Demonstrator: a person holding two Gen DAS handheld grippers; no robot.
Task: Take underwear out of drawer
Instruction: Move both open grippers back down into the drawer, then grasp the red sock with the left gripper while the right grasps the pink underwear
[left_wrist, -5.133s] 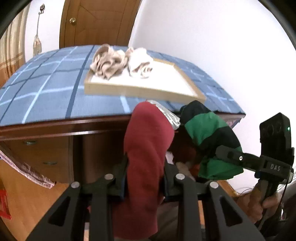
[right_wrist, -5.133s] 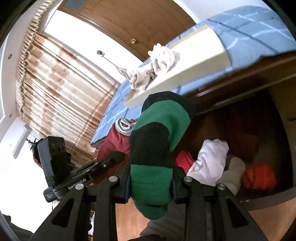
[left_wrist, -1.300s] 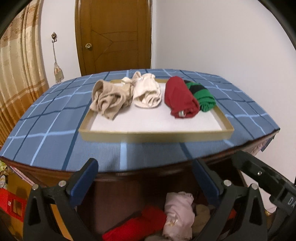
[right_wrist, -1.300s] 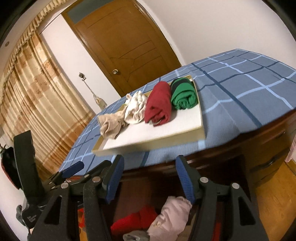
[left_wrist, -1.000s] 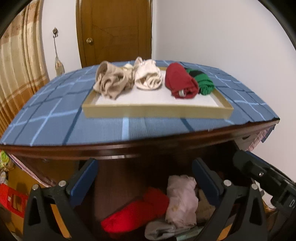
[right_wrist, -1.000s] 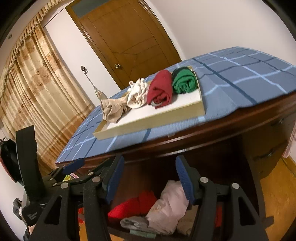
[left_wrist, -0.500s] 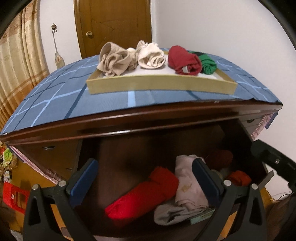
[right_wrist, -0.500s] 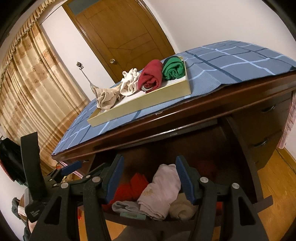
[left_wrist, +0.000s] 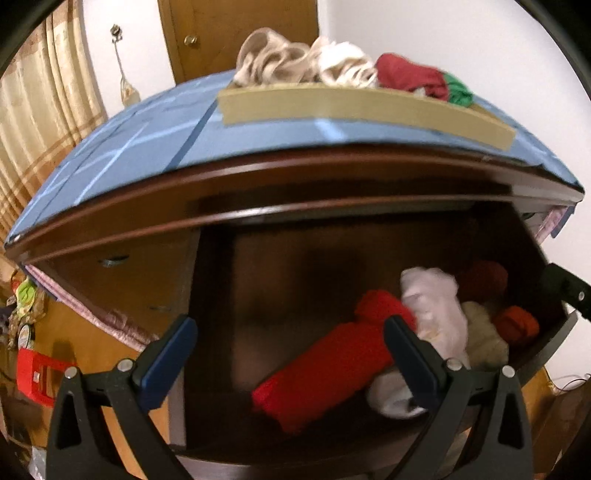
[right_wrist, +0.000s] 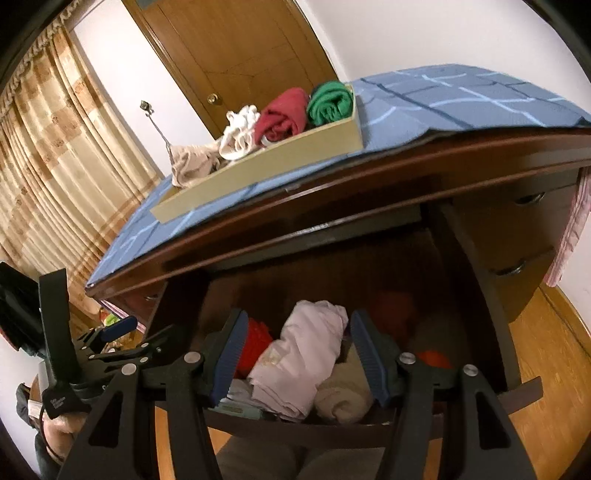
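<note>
Both hand-held grippers (left_wrist: 288, 343) (right_wrist: 295, 354) hover above drawer (right_wrist: 524, 395) underwear (right_wrist: 306, 354).

No readable text is showing anywhere. The left gripper (right_wrist: 118, 326) is carrying a small white mark, too blurred to make out.

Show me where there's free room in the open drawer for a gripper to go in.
Free: the drawer's left part, from its left wall to the red roll. Crowded: the right half, with the pale pink bundle, cream roll and orange pieces packed together.
</note>
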